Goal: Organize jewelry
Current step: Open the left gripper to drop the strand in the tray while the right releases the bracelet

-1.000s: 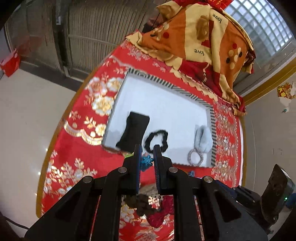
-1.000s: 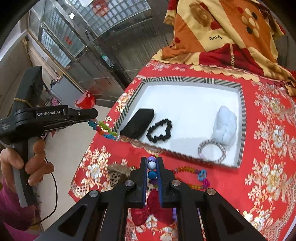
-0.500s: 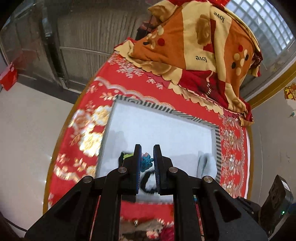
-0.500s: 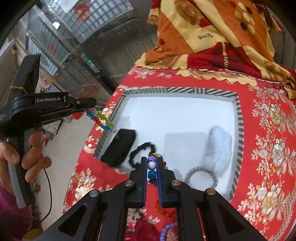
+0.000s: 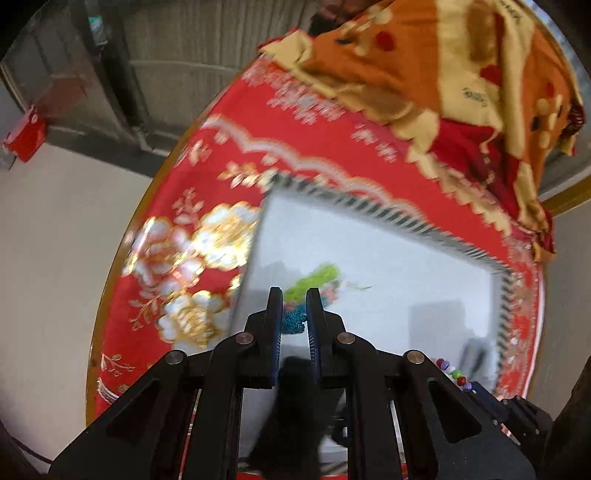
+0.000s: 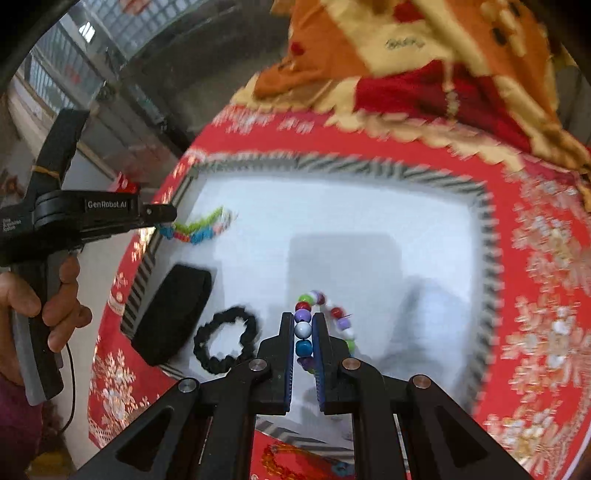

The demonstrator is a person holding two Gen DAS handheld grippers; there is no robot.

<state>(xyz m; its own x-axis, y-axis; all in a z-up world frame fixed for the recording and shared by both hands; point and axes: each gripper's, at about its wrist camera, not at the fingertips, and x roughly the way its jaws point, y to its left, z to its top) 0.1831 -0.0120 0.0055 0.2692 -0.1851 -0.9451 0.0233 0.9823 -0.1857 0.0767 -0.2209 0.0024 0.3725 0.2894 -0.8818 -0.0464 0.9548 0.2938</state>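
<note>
White tray (image 6: 369,229) lies under both your grippers: your left gripper (image 5: 294,306) is clenched on a knotted cord (image 6: 195,229), your right gripper (image 6: 303,332) on a bead string (image 6: 302,328), both above it.

Lit evenly by daylight from glass-block windows (image 6: 110,26). Motion blur smeared tablecloth (image 5: 295,122) and blanket (image 6: 443,55); jaws stayed sharp. Strong fisheye curvature, dark vignetted corners. Soft shadows on tray (image 6: 369,229).
</note>
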